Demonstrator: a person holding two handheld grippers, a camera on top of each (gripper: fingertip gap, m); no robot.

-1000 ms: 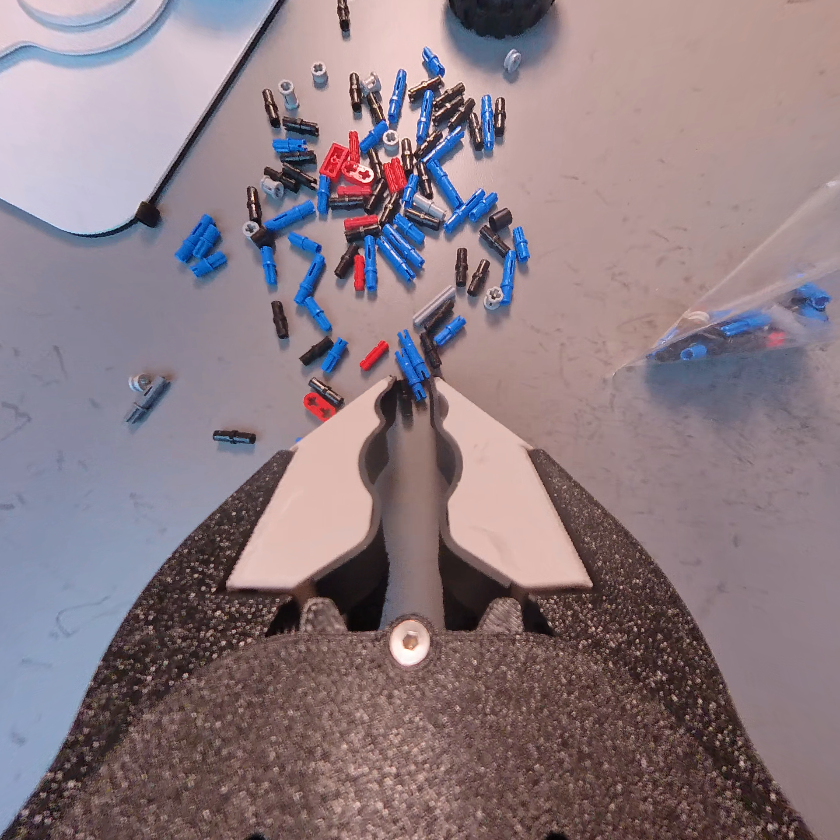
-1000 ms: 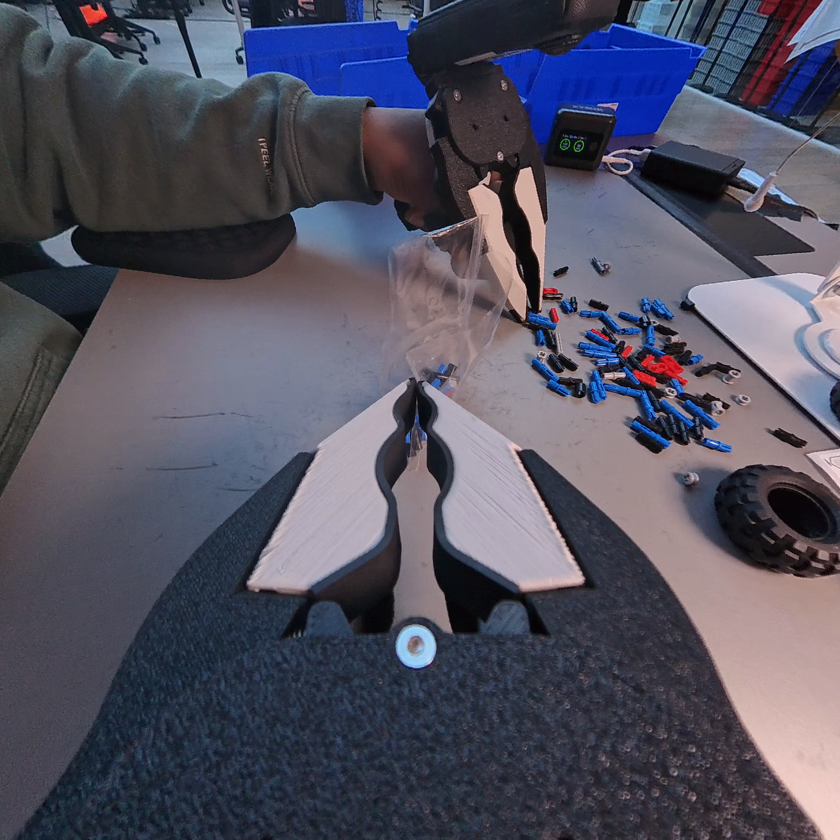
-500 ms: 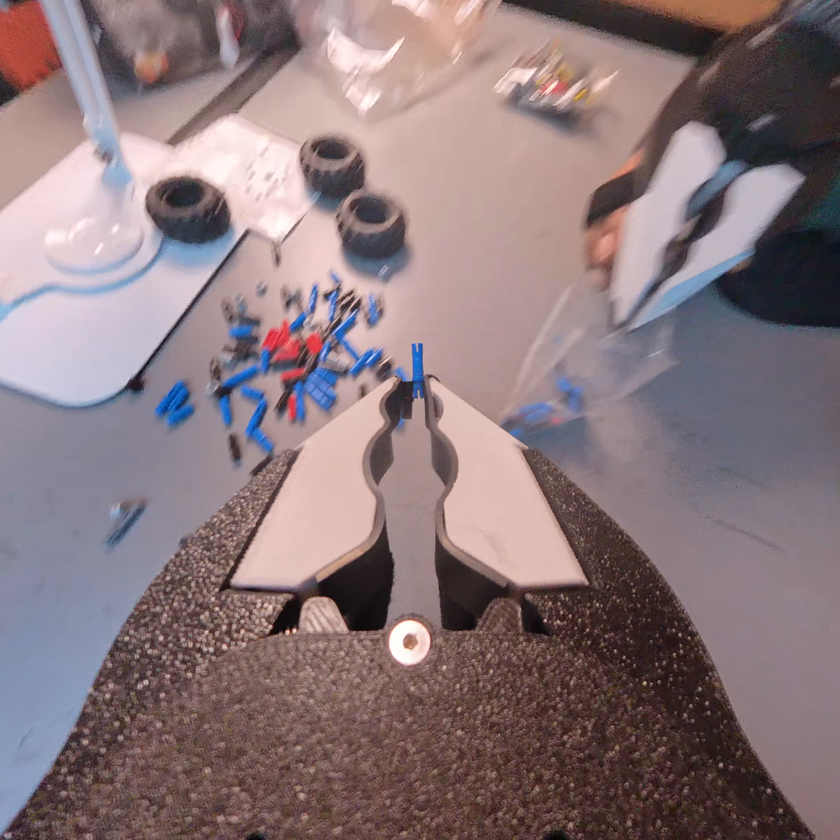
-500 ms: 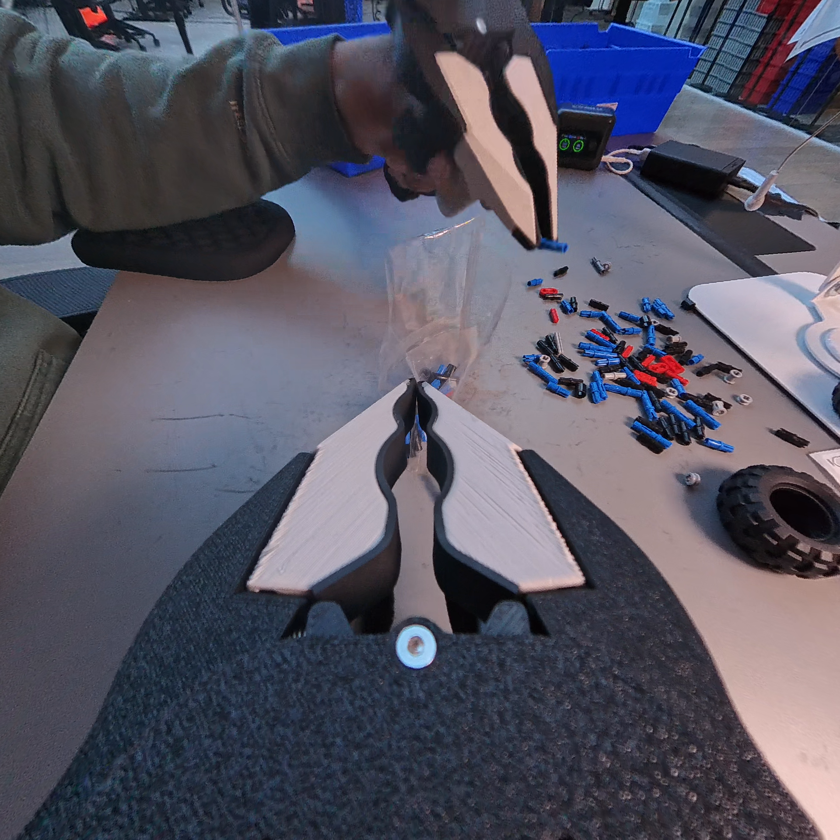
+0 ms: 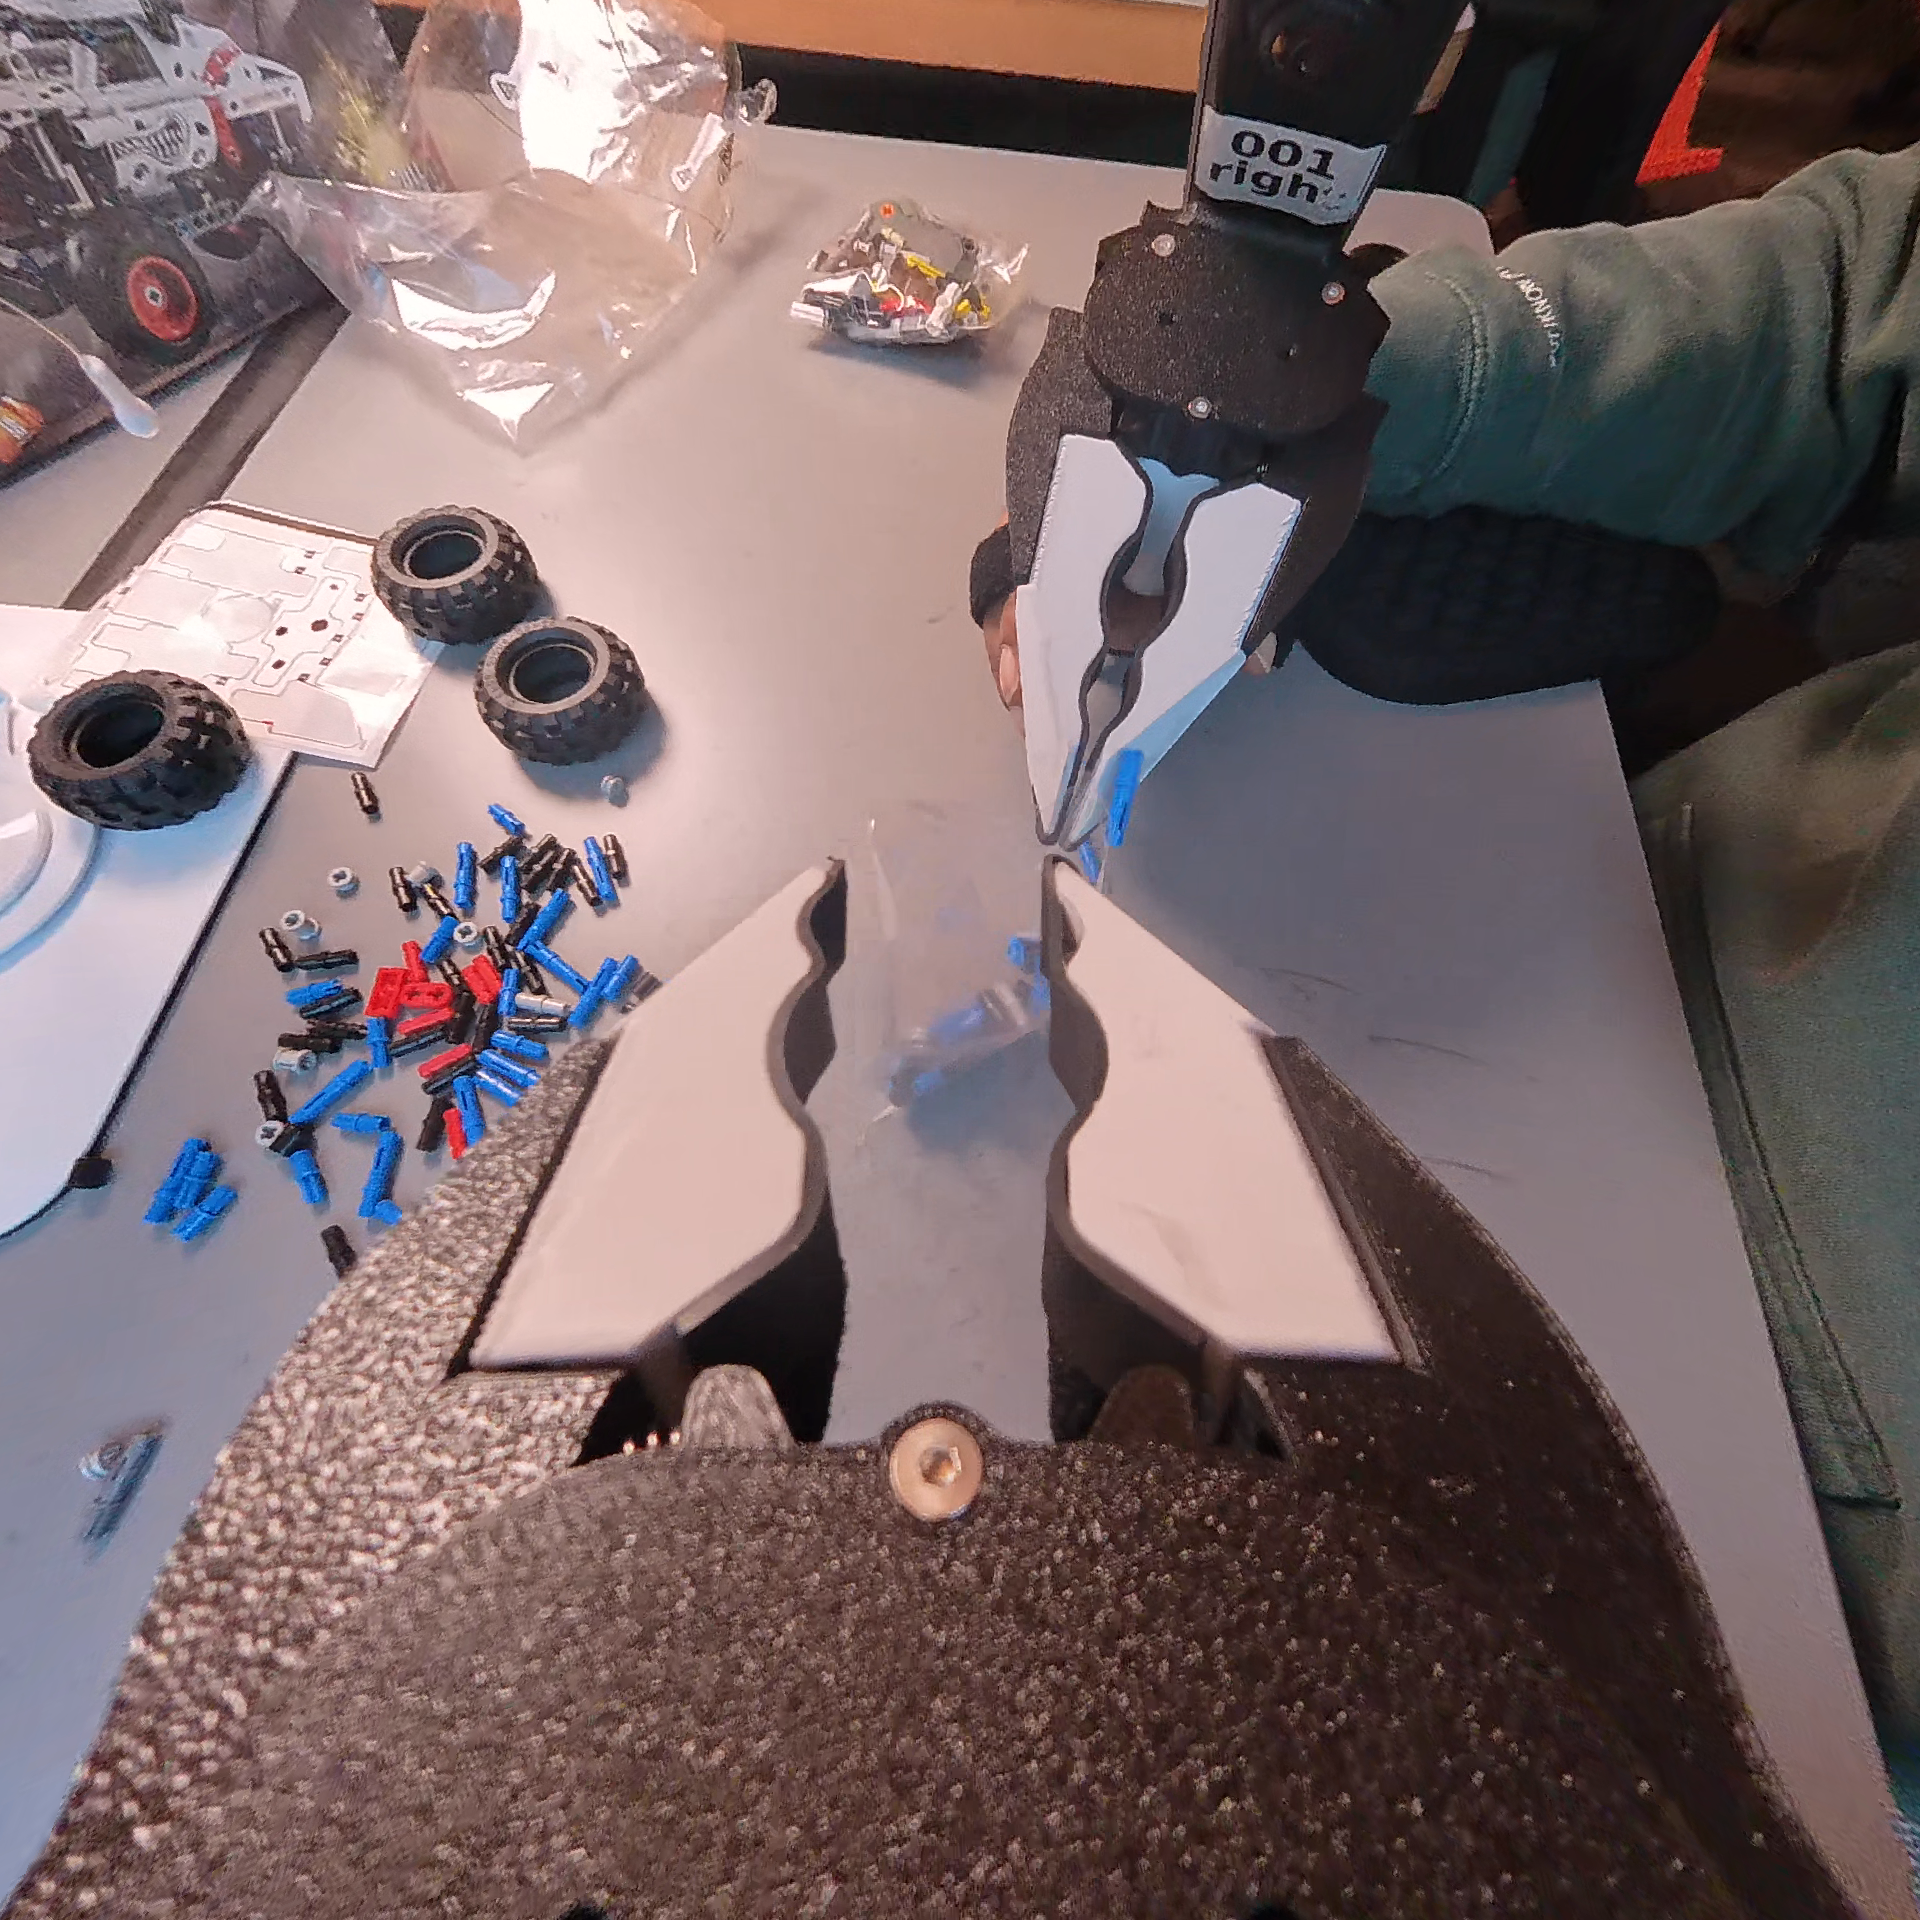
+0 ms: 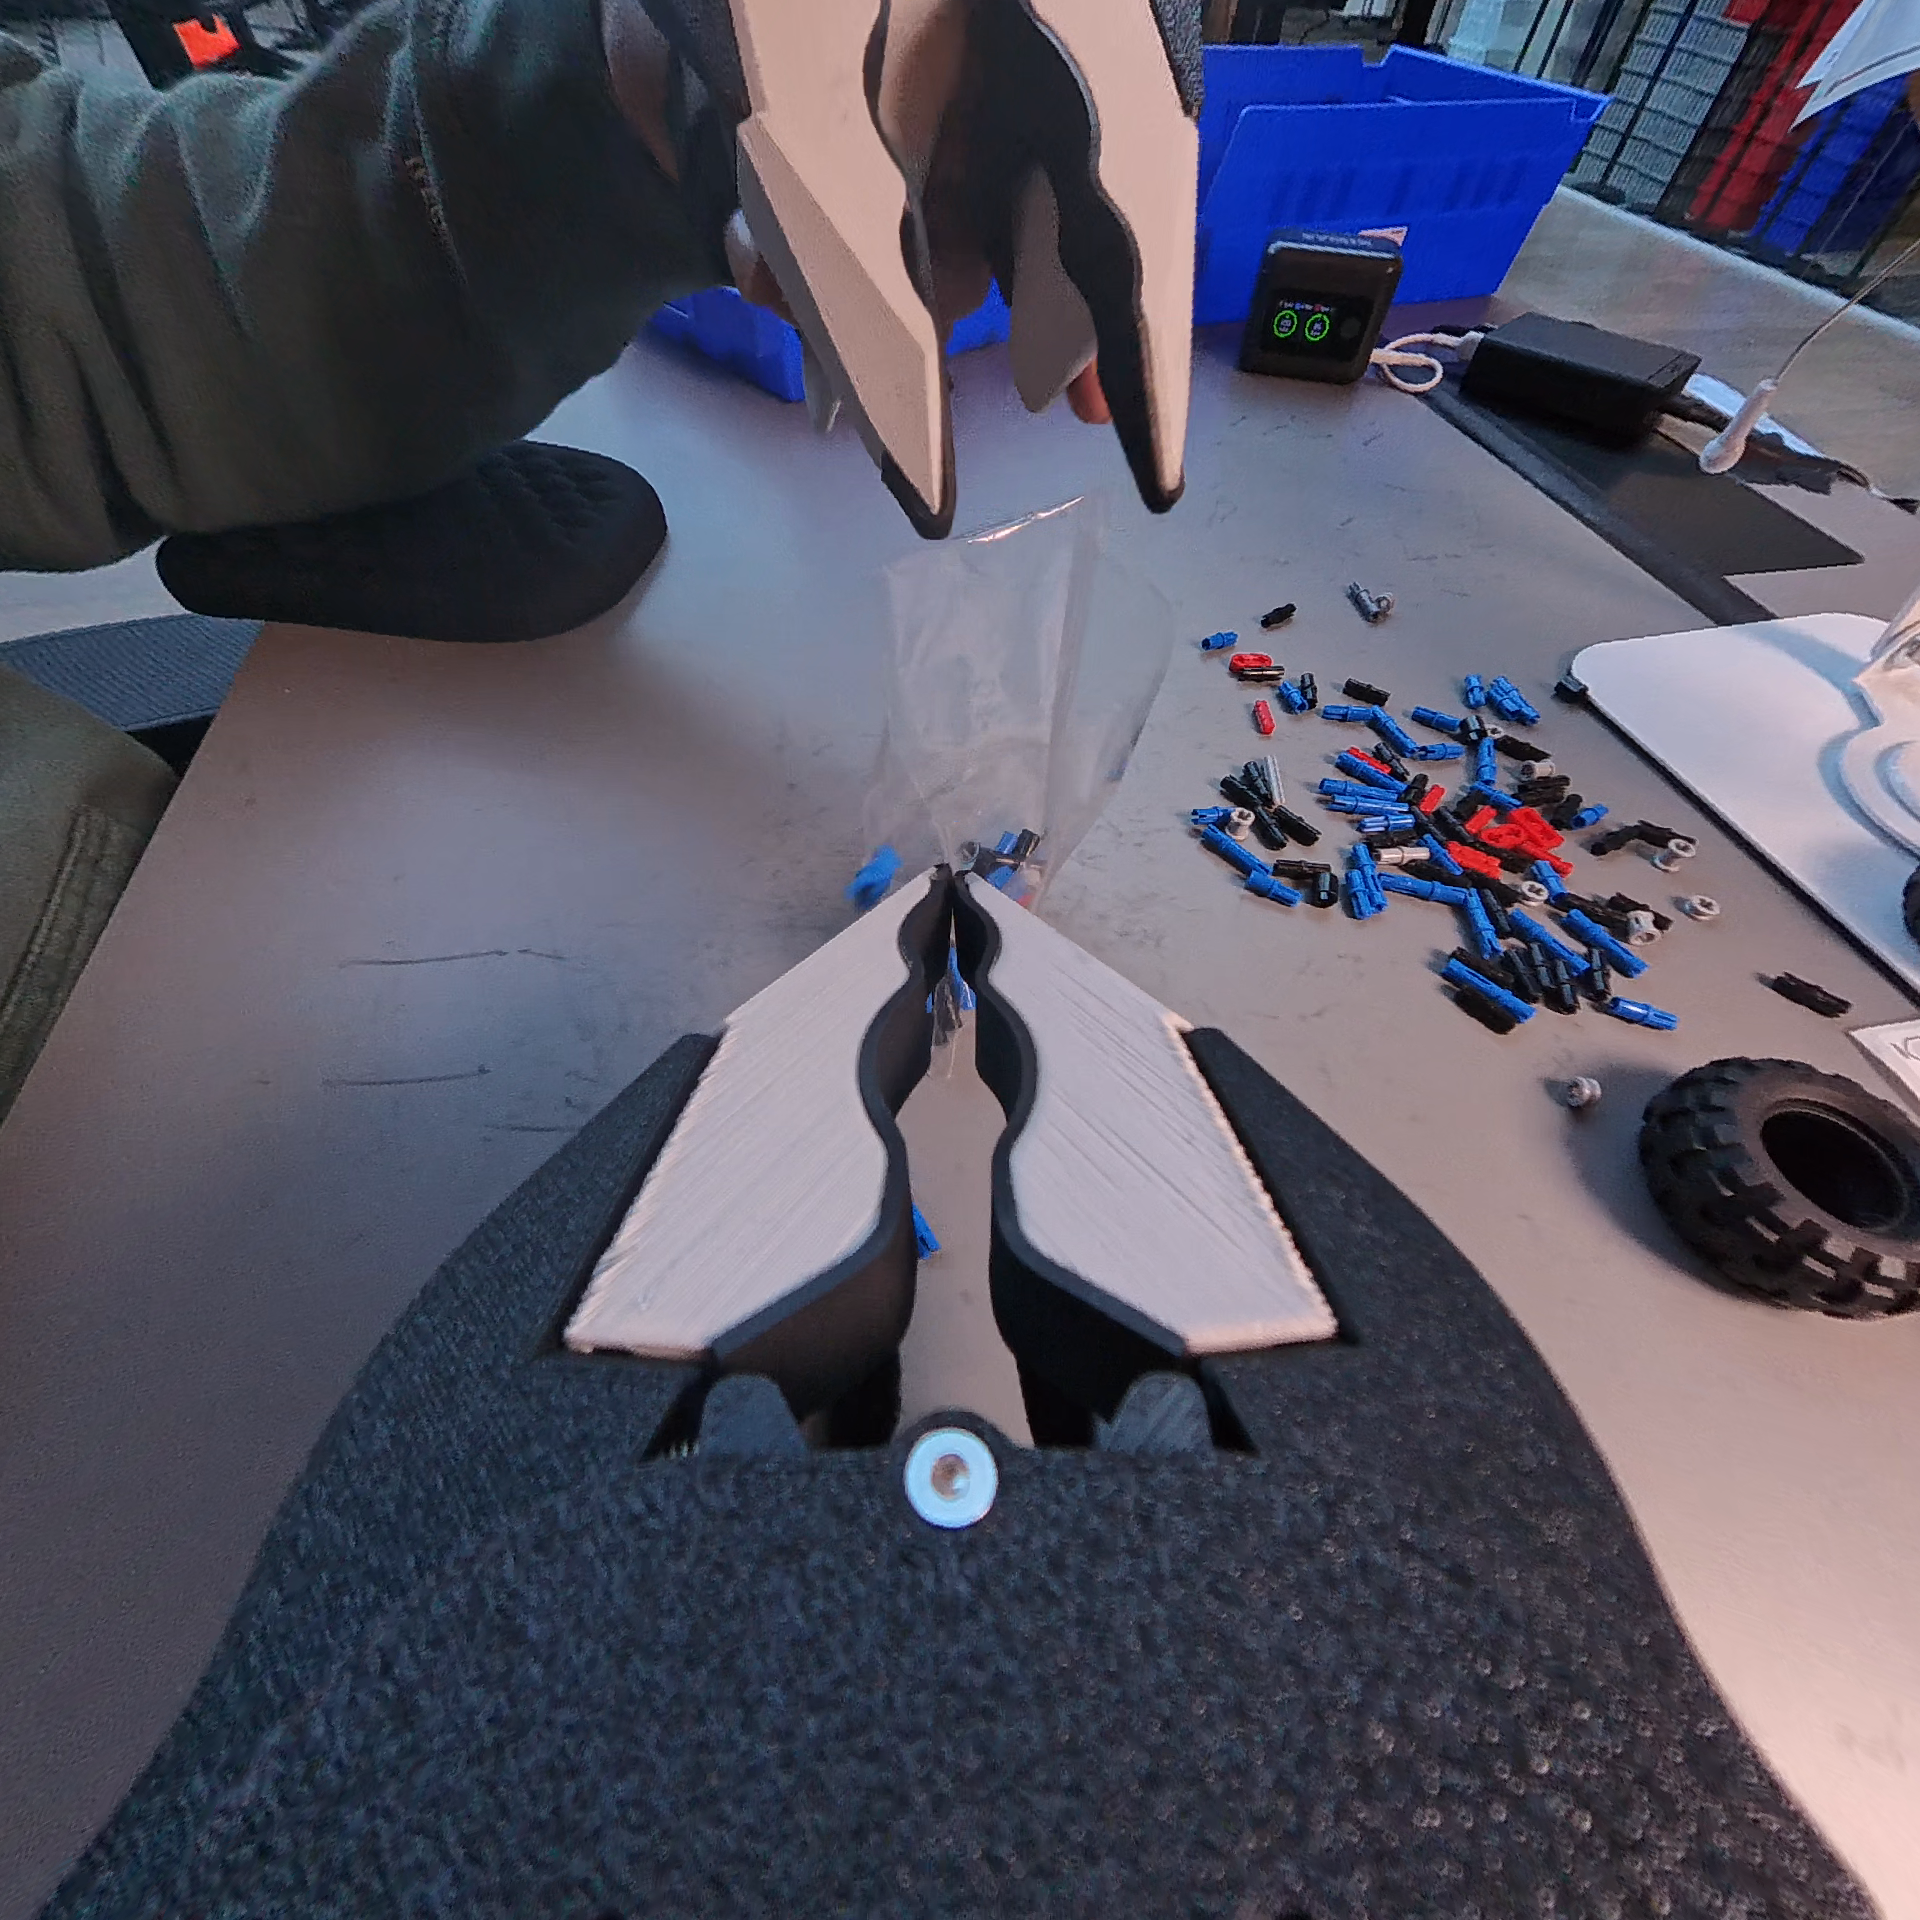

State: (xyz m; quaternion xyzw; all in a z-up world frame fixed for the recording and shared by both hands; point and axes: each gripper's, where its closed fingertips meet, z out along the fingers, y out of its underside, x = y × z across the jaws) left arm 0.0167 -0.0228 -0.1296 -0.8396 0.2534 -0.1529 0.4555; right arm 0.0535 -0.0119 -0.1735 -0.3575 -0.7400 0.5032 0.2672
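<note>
- Over the mouth of the clear bag (image 6: 997, 675), the left claw (image 6: 1049, 509) hangs with its fingers well apart, holding nothing.
- Down at the desk (image 6: 520, 883), the right claw (image 6: 951, 883) is pressed together on the bag's lower end, holding it upright; a few blue and black pins sit inside near the pinch.
- One blue pin (image 6: 873, 873) shows blurred just beside the right claw's tips; whether it is inside the bag cannot be told.
- Beside the bag lies the loose pile of pins (image 6: 1455, 831), with a black tyre (image 6: 1787, 1184) and a white base plate (image 6: 1714, 727) beyond it.
- On the bag's other side the desk is bare up to its edge.
</note>
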